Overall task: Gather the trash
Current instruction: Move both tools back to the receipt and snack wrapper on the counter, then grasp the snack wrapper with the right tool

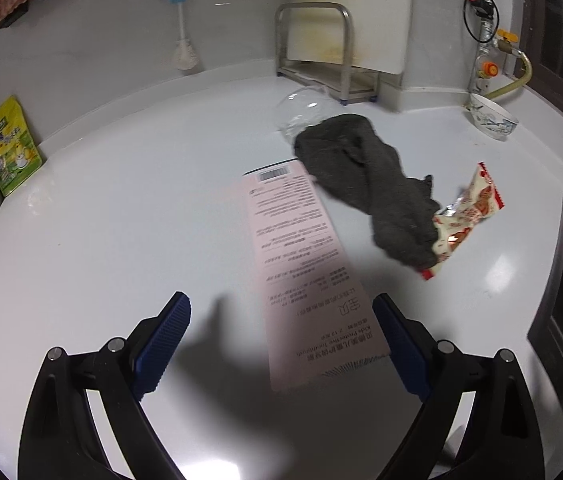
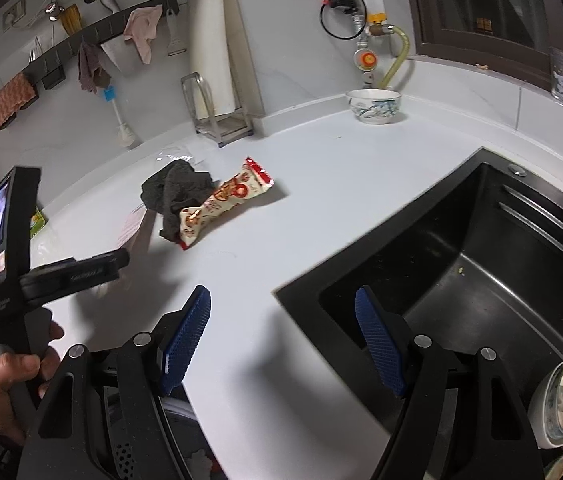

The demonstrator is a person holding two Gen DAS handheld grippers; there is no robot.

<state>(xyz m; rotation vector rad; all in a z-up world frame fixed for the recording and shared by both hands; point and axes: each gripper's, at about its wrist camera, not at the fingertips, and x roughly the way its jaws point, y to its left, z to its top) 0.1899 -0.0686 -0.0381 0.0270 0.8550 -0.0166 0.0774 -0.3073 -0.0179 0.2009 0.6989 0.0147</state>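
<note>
Left gripper (image 1: 281,340) hangs spread wide and empty over the white countertop (image 1: 101,240), its blue pads flanking the near end of a pink toothbrush box (image 1: 301,256). Beyond lie a dark grey cloth (image 1: 365,184) and, touching it, a red-and-white snack wrapper (image 1: 469,216). From the right wrist, the right gripper (image 2: 283,340) is likewise released, holding nothing, above the counter edge beside the black sink (image 2: 461,280); the wrapper (image 2: 225,200) rests against the cloth (image 2: 173,192), well apart.

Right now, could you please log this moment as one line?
left claw: open over pink toothbrush box | right claw: open, empty | snack wrapper: on counter
</note>
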